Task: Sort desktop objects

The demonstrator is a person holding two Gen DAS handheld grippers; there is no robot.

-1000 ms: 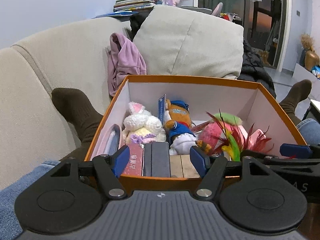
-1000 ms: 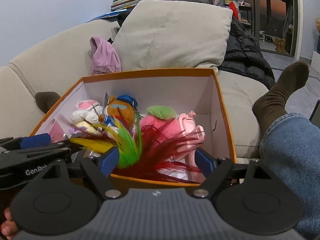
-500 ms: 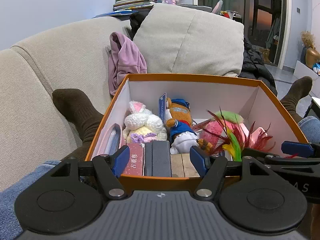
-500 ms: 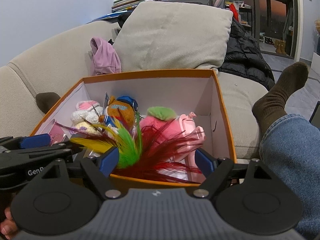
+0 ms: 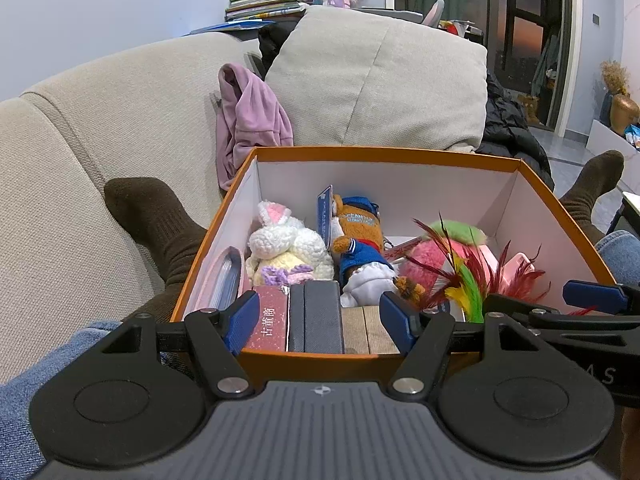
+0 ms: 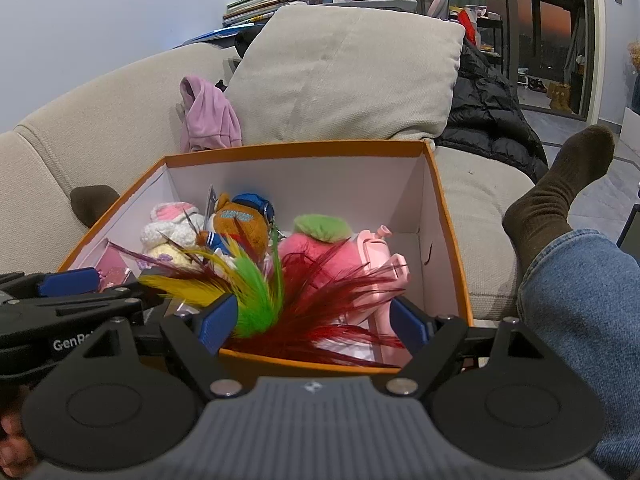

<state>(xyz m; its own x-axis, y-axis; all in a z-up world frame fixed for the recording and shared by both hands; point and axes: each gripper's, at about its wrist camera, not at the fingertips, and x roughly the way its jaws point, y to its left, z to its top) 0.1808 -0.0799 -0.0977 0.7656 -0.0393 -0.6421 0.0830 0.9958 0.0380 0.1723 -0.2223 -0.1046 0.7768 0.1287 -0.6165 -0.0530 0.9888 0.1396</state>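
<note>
Both grippers, left (image 5: 319, 322) and right (image 6: 310, 322), gape released at the box's (image 5: 384, 154) six-o'clock rim; feathers (image 6: 276, 296) inside.

Open from above, the orange box (image 5: 384, 154), white walls rising on all four sides. Crowded along the left and near wall: a pink case (image 5: 226, 276) on edge, a red booklet (image 5: 270, 318), dark cases (image 5: 320, 316). Packed mid-floor with a crocheted rabbit (image 5: 286, 248) and a bear doll (image 5: 358, 240). Blocked at the near right by feathers (image 6: 276, 292) fanning over the rim, a pink plush (image 6: 320, 248) and pink bottle (image 6: 378, 264) behind. Free floor only in the far right corner (image 6: 416, 248). Flanked outside by socked feet (image 5: 156, 220), a cushion (image 5: 380, 80) beyond the far wall.
</note>
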